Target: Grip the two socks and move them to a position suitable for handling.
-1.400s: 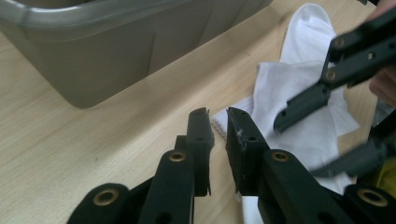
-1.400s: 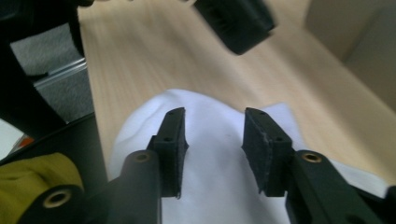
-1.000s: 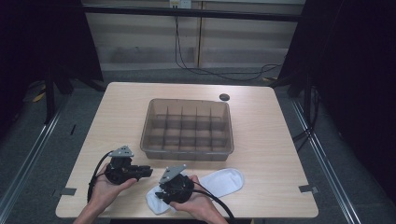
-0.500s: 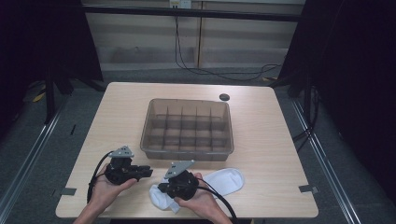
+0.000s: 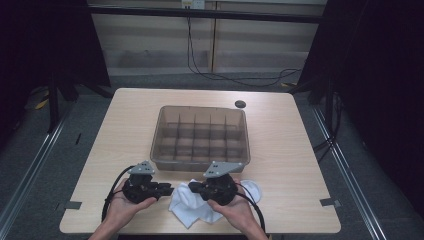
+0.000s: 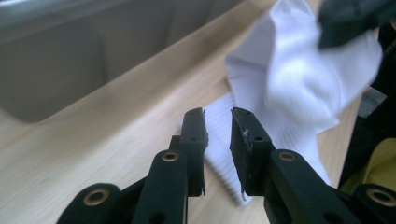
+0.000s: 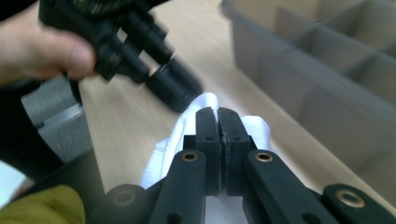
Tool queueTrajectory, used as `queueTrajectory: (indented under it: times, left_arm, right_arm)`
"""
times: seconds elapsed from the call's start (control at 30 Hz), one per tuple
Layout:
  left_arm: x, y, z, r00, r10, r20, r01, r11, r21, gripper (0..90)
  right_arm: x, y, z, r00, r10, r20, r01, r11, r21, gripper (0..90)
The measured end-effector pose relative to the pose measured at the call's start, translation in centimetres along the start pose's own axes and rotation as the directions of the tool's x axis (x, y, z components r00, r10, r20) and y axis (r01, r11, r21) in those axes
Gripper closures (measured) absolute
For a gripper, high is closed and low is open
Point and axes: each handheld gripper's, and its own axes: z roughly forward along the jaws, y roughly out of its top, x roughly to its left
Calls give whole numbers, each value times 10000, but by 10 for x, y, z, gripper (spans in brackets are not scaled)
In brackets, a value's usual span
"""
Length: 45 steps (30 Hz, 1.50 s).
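The white sock [image 5: 192,207] lay at the table's [image 5: 300,165] near edge, pinched by the closed right gripper [image 7: 218,114] (left gripper [image 6: 217,122] slightly open, holding nothing), the divided bin [image 5: 200,137] still empty.

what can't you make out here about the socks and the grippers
- Whether the right gripper pinches the white sock: right gripper view, its shut jaws cover the spot.
- Second sock: high view, mostly hidden behind the right gripper and hand.
- Left gripper jaw gap: high view, too small.
- Sock's raised part: left gripper view, blurred.
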Motion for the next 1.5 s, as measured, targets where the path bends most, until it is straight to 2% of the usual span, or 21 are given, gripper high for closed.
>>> queueTrajectory:
  times: [0.13,0.3,0.4,0.57,0.63,0.73,0.93,1.03,1.1,1.17,1.23,1.3,1.4,1.5]
  left_arm:
    - [-10,2,11,9995,273,177,-278,9993,260,747]
    - [-20,0,22,9966,527,636,-567,9965,618,713]
    - [-25,-1,28,9952,824,532,-869,9922,895,711]
    - [-25,-3,30,9933,965,628,-1036,9871,1221,677]
    - [-27,-3,32,9940,986,477,-1041,9859,1311,679]
    - [-27,-2,34,9928,1056,570,-1127,9834,1424,704]
    - [-29,0,39,9898,1341,477,-1404,9748,1733,759]
    - [-26,-2,34,9912,1215,529,-1293,9746,1829,760]
    - [-23,-5,30,9920,1132,556,-1216,9754,1838,760]
    - [-19,-8,25,9932,1016,565,-1104,9764,1854,759]
    - [-15,-9,21,9944,822,668,-935,9778,1876,754]
    - [-13,-9,17,9955,679,665,-792,9795,1850,744]
    - [-13,-5,16,9949,498,883,-622,9876,1443,748]
    - [-16,0,21,9940,727,823,-826,9888,1245,737]
  right_arm:
    - [-15,-5,-16,9979,598,267,-585,9973,-454,883]
    - [-29,-13,-35,9913,1168,614,-1110,9897,-899,882]
    - [-38,-21,-44,9843,1495,938,-1401,9850,-1004,880]
    - [-56,-35,-60,9687,2119,1293,-1960,9726,-1253,875]
    - [-61,-41,-64,9647,2249,1372,-2084,9701,-1244,866]
    - [-67,-51,-69,9556,2514,1539,-2339,9645,-1228,865]
    - [-76,-72,-72,9420,2668,2038,-2542,9633,-863,862]
    - [-83,-80,-75,9303,2682,2503,-2633,9632,-534,867]
    - [-85,-86,-77,9209,2840,2670,-2850,9579,-358,878]
    - [-85,-90,-79,9207,2824,2695,-2853,9580,-290,867]
    - [-82,-91,-81,9292,2725,2495,-2728,9615,-344,837]
    - [-76,-91,-79,9355,2446,2548,-2511,9679,-73,830]
    - [-73,-94,-75,9379,2201,2680,-2384,9704,373,833]
    - [-73,-99,-72,9383,2086,2757,-2345,9700,645,834]
